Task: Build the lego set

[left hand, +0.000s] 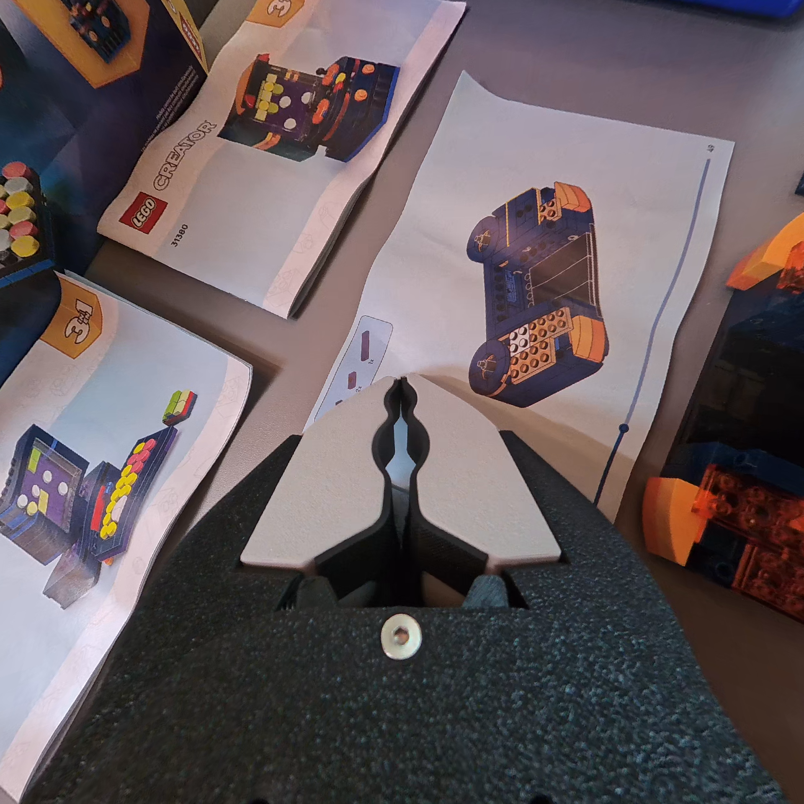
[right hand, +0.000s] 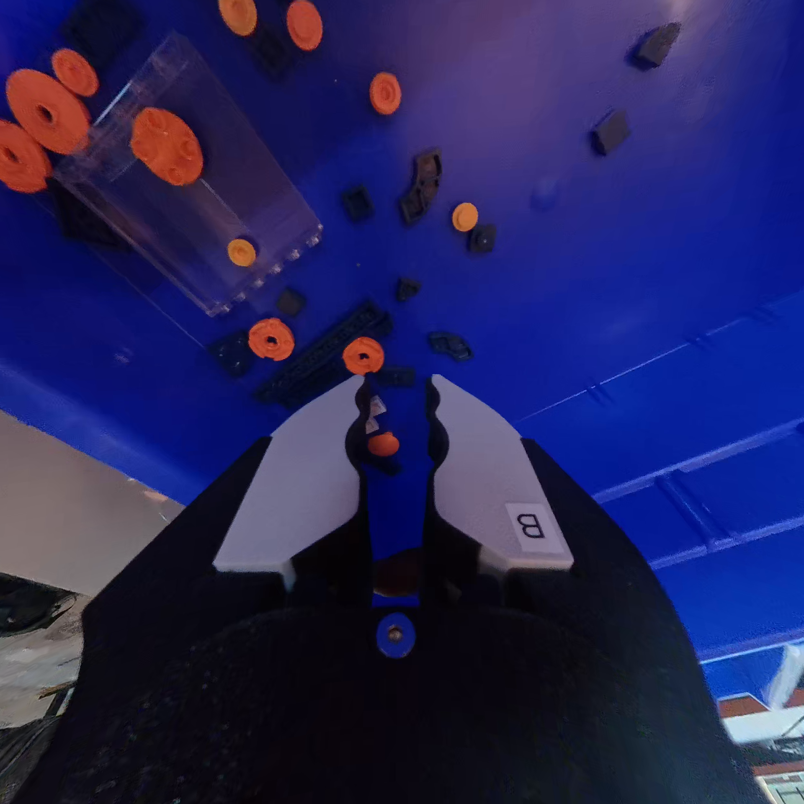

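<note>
1. At the far left of the left wrist view lie two closed paper instruction booklets with pale covers (left hand: 108, 500), with the dark printed cardboard box (left hand: 87, 65) beyond them.
2. The left gripper (left hand: 402, 385) hovers over the open paper instruction sheet (left hand: 544, 283). Its white fingers (left hand: 330, 478) are pressed together at the tips and hold nothing.
3. The half-built dark blue and orange plastic brick controller (left hand: 739, 457) lies on the grey table (left hand: 565, 65) at the right edge, partly cut off. Its long axis appears to run from near to far, and the rounded orange end pieces face left, toward the sheet.
4. It is stiff, and I judge it light, though pressed joints may pop apart. I would take hold across the solid dark middle, not the clear orange plates.
5. In the right wrist view, the loose parts lie scattered on the floor of the blue plastic tray (right hand: 609, 304): orange round plates (right hand: 167, 145), small dark pieces and a long black studded plate (right hand: 326, 354) lying diagonally.
6. A clear rectangular plastic panel (right hand: 195, 182) lies up left, slick and easily scratched.
7. The right gripper (right hand: 398, 380) has its fingers spread. A small orange round piece (right hand: 383, 443) shows in the gap, nearer the left finger; I cannot tell whether they touch. It is tiny, hard and slippery, so a pinch across its rim suits best.
</note>
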`<action>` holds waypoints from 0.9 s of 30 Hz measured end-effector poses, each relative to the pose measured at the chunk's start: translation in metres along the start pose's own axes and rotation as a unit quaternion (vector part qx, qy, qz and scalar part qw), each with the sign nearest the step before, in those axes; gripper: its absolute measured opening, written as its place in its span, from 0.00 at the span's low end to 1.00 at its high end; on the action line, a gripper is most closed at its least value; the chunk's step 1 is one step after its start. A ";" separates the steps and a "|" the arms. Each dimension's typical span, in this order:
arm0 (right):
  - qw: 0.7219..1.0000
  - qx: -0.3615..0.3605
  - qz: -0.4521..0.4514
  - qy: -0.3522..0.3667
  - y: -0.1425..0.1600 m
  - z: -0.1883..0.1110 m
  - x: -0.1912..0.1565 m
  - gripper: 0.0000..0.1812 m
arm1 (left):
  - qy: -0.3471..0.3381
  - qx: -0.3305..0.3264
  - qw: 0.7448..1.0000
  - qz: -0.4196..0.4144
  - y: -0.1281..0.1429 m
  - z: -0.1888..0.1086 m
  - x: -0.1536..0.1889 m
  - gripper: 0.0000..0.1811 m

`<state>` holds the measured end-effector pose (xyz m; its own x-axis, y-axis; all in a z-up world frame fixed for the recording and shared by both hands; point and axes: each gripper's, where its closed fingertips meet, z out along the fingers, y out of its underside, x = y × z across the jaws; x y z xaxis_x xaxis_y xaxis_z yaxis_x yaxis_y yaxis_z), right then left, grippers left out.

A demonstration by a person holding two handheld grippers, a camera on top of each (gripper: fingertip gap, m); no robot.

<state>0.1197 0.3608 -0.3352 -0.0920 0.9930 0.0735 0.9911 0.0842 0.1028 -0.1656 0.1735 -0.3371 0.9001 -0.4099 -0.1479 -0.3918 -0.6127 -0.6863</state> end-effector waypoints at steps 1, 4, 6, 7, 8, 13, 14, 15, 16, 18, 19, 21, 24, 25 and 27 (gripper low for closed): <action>1.000 0.001 0.001 -0.004 -0.001 0.000 -0.001 0.11 | 0.000 0.000 1.000 0.000 0.000 0.000 0.000 0.00; 1.000 0.010 -0.009 0.000 -0.003 0.000 -0.001 0.09 | 0.000 0.000 1.000 0.000 0.000 0.000 0.000 0.00; 1.000 0.021 -0.010 0.012 -0.003 -0.004 0.001 0.09 | 0.000 0.000 1.000 0.000 0.000 0.000 0.000 0.00; 0.999 0.032 -0.010 0.019 -0.003 -0.010 0.000 0.09 | 0.000 0.000 1.000 0.000 0.000 0.000 0.000 0.00; 0.998 0.051 -0.015 0.025 -0.005 -0.018 -0.003 0.09 | 0.000 0.000 1.000 0.000 0.000 0.000 0.000 0.00; 0.972 0.196 -0.126 0.007 -0.027 -0.082 -0.077 0.08 | -0.001 -0.001 1.000 0.001 0.000 0.000 0.000 0.00; 0.963 0.217 -0.159 -0.014 -0.032 -0.087 -0.101 0.08 | -0.002 -0.001 1.000 0.002 0.000 0.000 0.000 0.00; 0.955 0.226 -0.191 -0.033 -0.035 -0.086 -0.124 0.08 | -0.002 -0.001 1.000 0.003 0.000 0.000 0.000 0.00; 0.949 0.226 -0.215 -0.044 -0.038 -0.080 -0.140 0.08 | -0.002 -0.001 1.000 0.003 0.000 0.000 0.000 0.00; 0.947 0.204 -0.241 -0.053 -0.038 -0.056 -0.159 0.08 | -0.002 -0.002 1.000 0.004 0.000 0.000 0.000 0.00; 0.948 0.192 -0.248 -0.051 -0.039 -0.045 -0.162 0.08 | -0.002 -0.002 1.000 0.004 0.000 0.000 0.000 0.00; 0.949 0.174 -0.260 -0.045 -0.040 -0.029 -0.166 0.08 | -0.004 -0.003 1.000 0.006 0.000 0.000 0.000 0.00; 0.947 0.169 -0.271 -0.040 -0.044 -0.019 -0.171 0.08 | -0.005 -0.003 1.000 0.009 0.000 0.000 0.000 0.00; 0.946 0.166 -0.275 -0.037 -0.044 -0.017 -0.171 0.08 | -0.005 -0.003 1.000 0.009 0.000 0.000 0.000 0.00; 0.945 0.169 -0.278 -0.040 -0.045 -0.013 -0.173 0.09 | -0.003 -0.002 1.000 0.007 0.000 0.000 0.000 0.00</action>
<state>0.0897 0.1840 -0.3400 -0.6130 0.7897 0.0243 0.7673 0.6024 -0.2199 -0.1655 0.1734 -0.3370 0.8953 -0.4145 -0.1629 -0.4062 -0.6097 -0.6806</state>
